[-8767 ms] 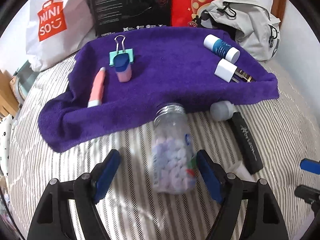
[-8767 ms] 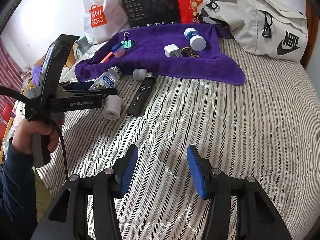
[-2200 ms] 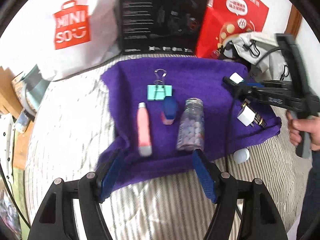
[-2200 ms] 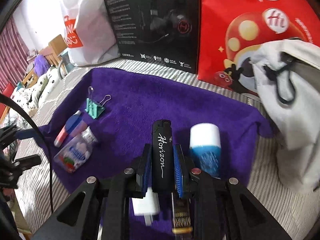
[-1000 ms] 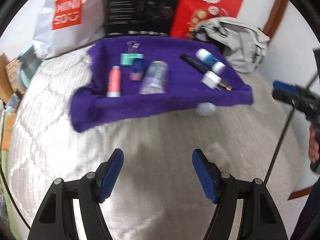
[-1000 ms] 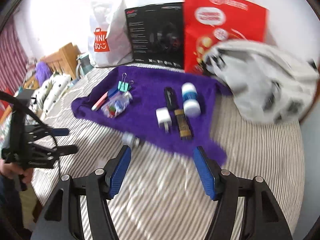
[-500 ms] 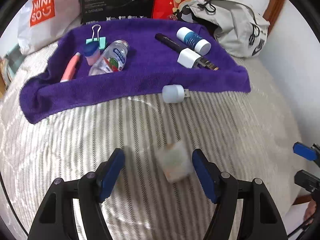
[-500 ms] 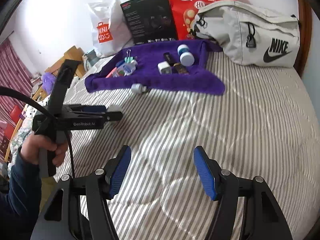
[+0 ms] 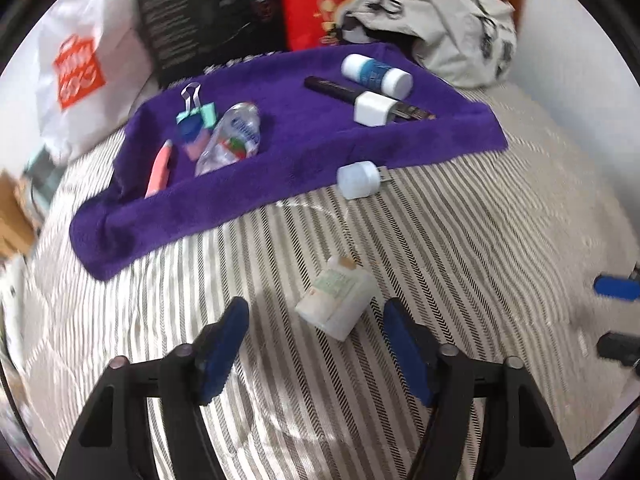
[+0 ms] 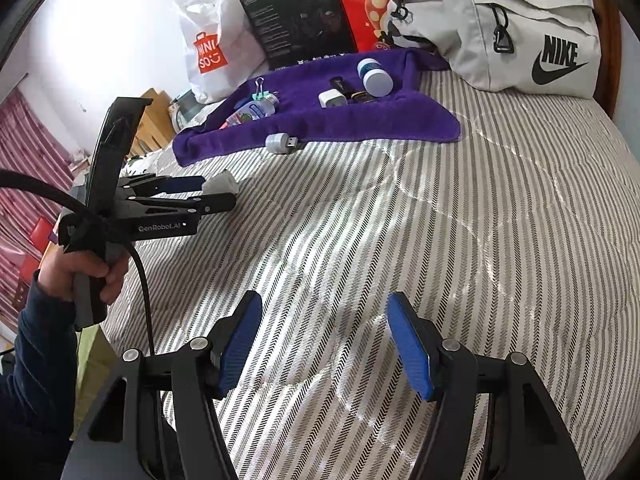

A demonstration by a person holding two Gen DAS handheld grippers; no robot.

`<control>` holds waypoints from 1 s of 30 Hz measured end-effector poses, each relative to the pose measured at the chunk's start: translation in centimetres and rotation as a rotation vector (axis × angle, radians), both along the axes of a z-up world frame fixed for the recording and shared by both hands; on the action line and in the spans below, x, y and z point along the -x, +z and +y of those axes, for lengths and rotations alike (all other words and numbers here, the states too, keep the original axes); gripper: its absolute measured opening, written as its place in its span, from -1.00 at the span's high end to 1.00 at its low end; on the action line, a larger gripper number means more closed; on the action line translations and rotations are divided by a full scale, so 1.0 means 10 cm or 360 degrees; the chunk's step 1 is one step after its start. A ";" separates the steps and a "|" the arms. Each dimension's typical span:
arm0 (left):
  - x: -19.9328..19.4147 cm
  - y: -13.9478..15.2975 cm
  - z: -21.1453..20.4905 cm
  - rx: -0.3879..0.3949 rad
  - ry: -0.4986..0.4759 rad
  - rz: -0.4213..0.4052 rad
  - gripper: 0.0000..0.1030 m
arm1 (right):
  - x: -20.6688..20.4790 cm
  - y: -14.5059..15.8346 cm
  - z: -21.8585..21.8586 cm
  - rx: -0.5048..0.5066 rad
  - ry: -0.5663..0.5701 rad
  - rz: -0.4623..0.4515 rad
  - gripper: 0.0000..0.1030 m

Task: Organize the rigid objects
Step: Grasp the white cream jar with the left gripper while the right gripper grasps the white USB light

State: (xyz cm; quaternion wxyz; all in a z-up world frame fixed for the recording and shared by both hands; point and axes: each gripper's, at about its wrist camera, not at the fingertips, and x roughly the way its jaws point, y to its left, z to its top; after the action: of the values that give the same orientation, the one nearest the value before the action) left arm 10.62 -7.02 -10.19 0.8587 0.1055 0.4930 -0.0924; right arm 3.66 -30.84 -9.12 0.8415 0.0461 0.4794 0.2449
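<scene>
While you hold both tools over the grey-and-white striped bed (image 9: 460, 240), the scene reads so:
Left tongs (image 9: 316, 344): your blue pads stand wide apart, clamped on nothing, hovering low over the bed.
Small white plastic bottle with a pale green label (image 9: 336, 302): lies tilted on the bedcover between those pads, touching neither, its cap toward 12 o'clock.
Right tongs (image 10: 324, 344): pads apart and empty above bare stripes, well back from the things.
Purple towel (image 9: 288, 148): spread at 12 o'clock from the left tongs.
On the towel, 11 o'clock side: a pink pen-like stick (image 9: 159, 168), a mint binder clip (image 9: 196, 110), a blue-and-pink small case (image 9: 192, 136) and a clear bottle of pale tablets (image 9: 232, 140) lying on its side.
On the towel, 1 o'clock side: a slim black stick (image 9: 332, 88), a white square plug (image 9: 372, 109) and a blue-and-white capped tube (image 9: 376, 74).
Pale grey USB capsule (image 9: 358, 180): on the bed, just beside the towel's near edge.
Grey sling bag (image 10: 500, 28): beyond the towel at 1 o'clock.
Your left hand (image 10: 80, 268): grips the tool handle in the right-wrist view.
</scene>
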 end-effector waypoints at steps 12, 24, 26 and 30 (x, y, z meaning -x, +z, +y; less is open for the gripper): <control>0.03 0.01 0.03 0.0218 -0.0153 0.0037 0.41 | -0.06 -0.09 0.18 0.0055 0.0024 0.0056 -0.26; -0.10 0.00 -0.02 0.0226 -0.0224 0.0020 0.40 | -0.07 -0.11 0.35 0.0093 0.0070 0.0075 -0.26; -0.09 0.00 -0.05 0.0243 -0.0240 0.0014 0.43 | -0.08 -0.11 0.35 0.0091 0.0070 0.0078 -0.26; -0.04 0.01 -0.02 0.0240 -0.0227 -0.0001 0.44 | -0.13 -0.07 0.40 0.0098 0.0073 0.0066 -0.26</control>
State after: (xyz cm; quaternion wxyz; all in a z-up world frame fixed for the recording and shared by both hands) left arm 11.02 -7.27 -10.05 0.8556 0.0752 0.4756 -0.1901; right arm 4.98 -26.80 -9.81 0.8266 0.0144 0.5048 0.2482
